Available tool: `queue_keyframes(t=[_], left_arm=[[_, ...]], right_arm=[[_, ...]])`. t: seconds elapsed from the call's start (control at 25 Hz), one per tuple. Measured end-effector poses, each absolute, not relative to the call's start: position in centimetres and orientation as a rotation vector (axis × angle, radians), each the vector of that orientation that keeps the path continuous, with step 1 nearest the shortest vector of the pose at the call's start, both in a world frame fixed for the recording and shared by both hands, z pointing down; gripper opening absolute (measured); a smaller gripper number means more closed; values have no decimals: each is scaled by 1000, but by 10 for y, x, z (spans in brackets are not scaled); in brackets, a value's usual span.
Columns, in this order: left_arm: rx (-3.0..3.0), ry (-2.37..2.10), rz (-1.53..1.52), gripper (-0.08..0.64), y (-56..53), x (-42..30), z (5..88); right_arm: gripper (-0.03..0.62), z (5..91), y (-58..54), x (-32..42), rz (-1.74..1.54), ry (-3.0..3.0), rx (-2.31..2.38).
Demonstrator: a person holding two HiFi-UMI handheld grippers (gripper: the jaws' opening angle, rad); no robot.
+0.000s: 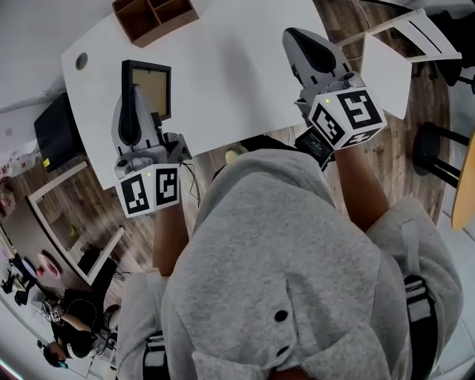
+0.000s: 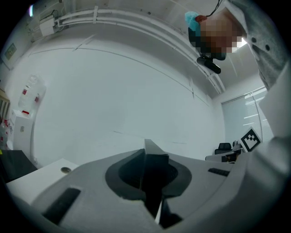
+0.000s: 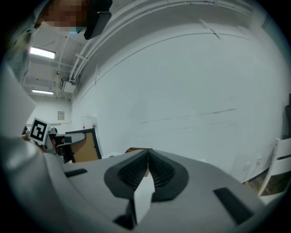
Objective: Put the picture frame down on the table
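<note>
Picture frame point(image 1: 148, 83) in left hand-held gripper point(image 1: 136, 93), over table point(image 1: 237, 67), left side; box point(image 1: 154, 16) behind, at far edge.

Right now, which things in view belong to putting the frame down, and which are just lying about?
Job in hand: picture frame, left gripper clamped on it, table.
Lying about: wooden box, white chair; right gripper shut, empty.

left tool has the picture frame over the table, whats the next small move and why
Probably ease the left tool down until the picture frame rests on the table, and only then open. Its jaws are shut on the frame's dark edge, the frame is over bare tabletop near the front edge, and the right tool, shut and empty, is out of the way.
</note>
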State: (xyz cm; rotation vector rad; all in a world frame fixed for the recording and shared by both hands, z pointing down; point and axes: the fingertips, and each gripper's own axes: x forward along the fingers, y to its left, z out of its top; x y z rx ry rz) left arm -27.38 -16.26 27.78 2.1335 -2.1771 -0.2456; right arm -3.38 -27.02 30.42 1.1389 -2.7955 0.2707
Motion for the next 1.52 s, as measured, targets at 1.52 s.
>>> queue_keyframes(t=[1.52], left_arm=[[2210,-1965,1717,40,-305,-276,520]], right_arm=[[28,336,-309,10,318,-2745,1189]])
